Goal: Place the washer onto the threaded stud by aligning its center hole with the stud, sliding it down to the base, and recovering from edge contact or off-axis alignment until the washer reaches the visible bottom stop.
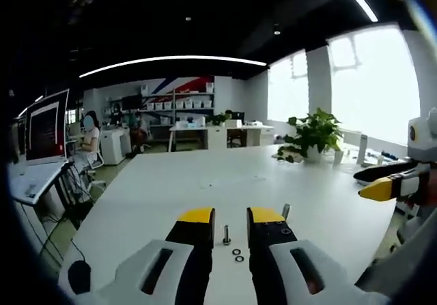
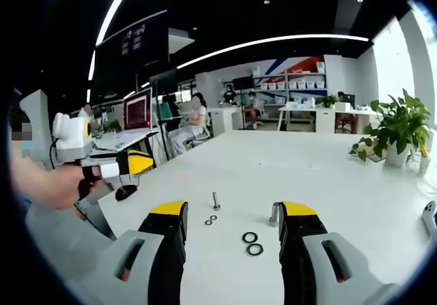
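On the white table a small threaded stud stands upright, framed by the jaws of my left gripper, which is open and holds nothing. Two small washers lie flat just in front of it. A second stud stands by the right jaw. My right gripper is open and empty above the table. Beyond its jaws are the slim stud, two small washers, two larger dark washers and a thicker stud beside the right jaw.
The right gripper comes in from the right over the table's edge. A hand holds the left gripper at the left. A potted plant stands at the far right of the table. A monitor and a seated person are at the left.
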